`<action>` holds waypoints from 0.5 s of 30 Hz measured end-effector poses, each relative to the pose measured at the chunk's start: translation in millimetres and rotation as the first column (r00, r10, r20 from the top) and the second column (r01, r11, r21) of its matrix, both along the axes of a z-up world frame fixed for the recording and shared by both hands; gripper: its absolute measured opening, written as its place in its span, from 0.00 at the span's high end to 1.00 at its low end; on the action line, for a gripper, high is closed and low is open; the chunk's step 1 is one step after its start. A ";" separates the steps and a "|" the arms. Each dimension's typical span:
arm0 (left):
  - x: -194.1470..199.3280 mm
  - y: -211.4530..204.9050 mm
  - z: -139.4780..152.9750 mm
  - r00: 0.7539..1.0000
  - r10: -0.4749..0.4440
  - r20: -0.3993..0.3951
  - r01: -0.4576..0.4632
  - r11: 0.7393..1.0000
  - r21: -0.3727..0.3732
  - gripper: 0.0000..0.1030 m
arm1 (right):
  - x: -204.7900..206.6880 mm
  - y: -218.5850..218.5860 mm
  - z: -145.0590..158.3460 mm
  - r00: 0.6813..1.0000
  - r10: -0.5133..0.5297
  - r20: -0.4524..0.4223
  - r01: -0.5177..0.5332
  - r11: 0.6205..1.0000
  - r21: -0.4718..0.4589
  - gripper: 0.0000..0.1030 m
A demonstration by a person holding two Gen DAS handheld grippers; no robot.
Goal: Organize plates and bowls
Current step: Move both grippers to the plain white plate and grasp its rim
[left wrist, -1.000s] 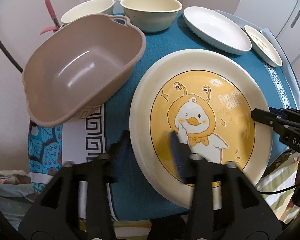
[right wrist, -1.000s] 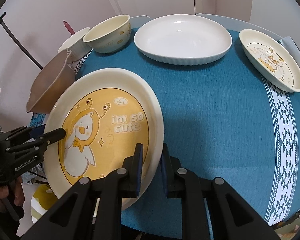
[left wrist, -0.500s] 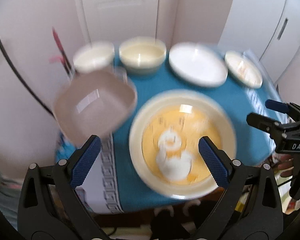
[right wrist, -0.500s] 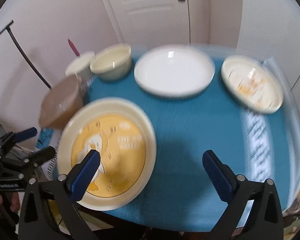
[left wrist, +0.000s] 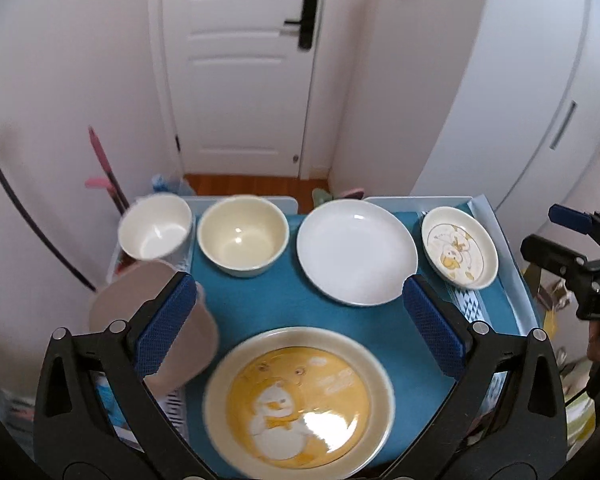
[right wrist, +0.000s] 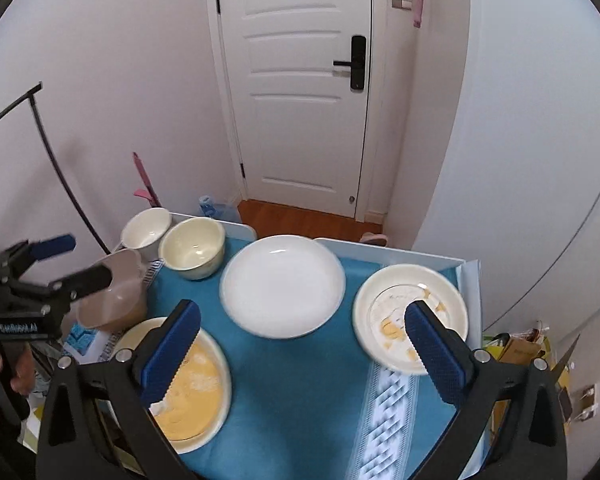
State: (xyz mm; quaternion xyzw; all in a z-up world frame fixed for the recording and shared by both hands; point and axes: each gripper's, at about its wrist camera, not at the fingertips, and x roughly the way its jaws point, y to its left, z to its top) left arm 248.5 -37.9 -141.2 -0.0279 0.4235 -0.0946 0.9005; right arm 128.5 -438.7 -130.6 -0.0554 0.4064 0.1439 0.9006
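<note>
On the blue cloth, a white bowl, cream bowl, white plate and small duck dish are being observed in a row. Nearer, the duck plate is lying flat. The left gripper and right gripper are being held above, fingers wide apart, nothing gripped.

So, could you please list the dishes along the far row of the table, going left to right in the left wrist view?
white bowl → cream bowl → white plate → small duck plate
</note>
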 end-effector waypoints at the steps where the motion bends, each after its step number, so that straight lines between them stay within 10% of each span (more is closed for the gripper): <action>1: 6.1 -3.1 -7.0 0.999 0.015 -0.029 -0.016 1.000 -0.016 0.00 | 14.0 -5.7 -4.7 0.999 0.024 -0.023 -0.024 1.000 -0.004 0.01; 9: 53.6 -25.3 -76.5 0.962 0.160 -0.222 -0.189 0.975 -0.119 0.01 | 108.7 -34.5 -62.0 0.950 0.231 -0.210 -0.227 0.973 0.043 0.01; 15: 84.4 -36.4 -131.4 0.919 0.234 -0.316 -0.278 0.955 -0.101 0.25 | 165.3 -27.3 -124.2 0.867 0.369 -0.336 -0.367 0.928 0.072 0.21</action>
